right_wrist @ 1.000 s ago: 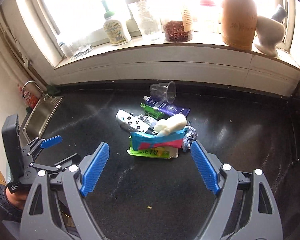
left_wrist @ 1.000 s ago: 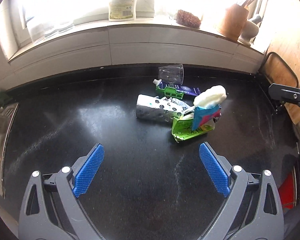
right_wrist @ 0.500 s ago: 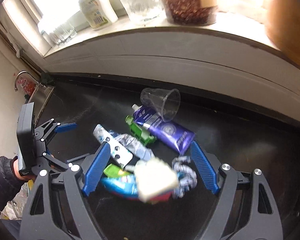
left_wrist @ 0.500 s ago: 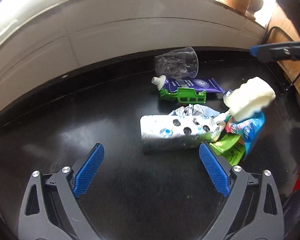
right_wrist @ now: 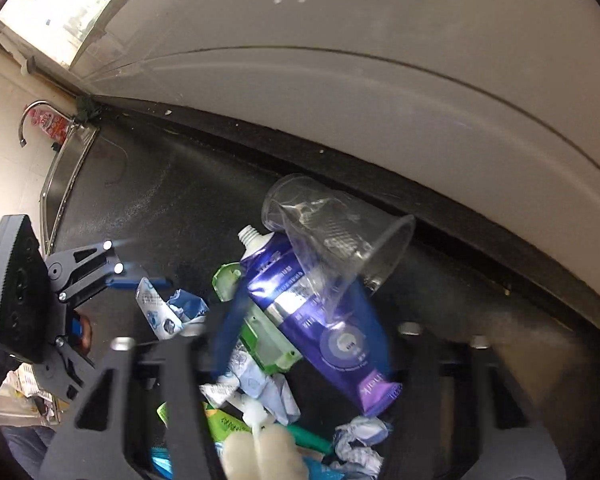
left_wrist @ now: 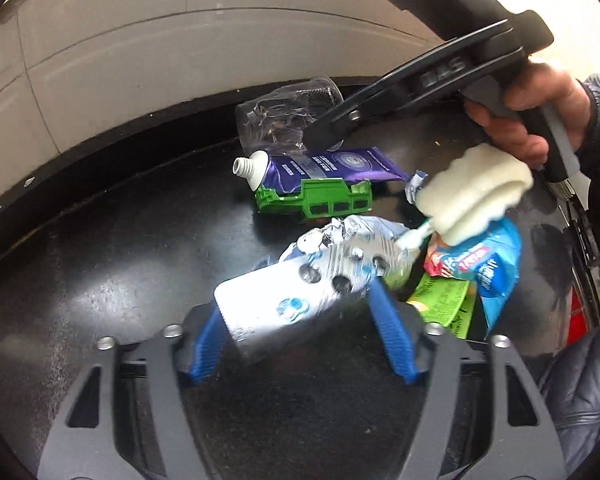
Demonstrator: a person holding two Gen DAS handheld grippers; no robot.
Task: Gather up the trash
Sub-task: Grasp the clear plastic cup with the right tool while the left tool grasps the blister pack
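blister pack (left_wrist: 300,304) now clamped by l gripper (left_wrist: 300,340), was open, r gripper (right_wrist: 308,340) closing on purple tube (right_wrist: 312,320)

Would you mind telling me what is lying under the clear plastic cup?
The clear plastic cup lies tipped on its side over the capless neck end of the purple tube, which shows through it. Whether the cup also touches the black counter behind stays hidden.

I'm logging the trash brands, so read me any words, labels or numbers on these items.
Nothing reads clearly.
Purple squeeze tube: white print, too blurred to read.
Blue plastic wrapper: white lettering, blurred.
Green paper packet: print too small.
Silver blister pack: no readable words.
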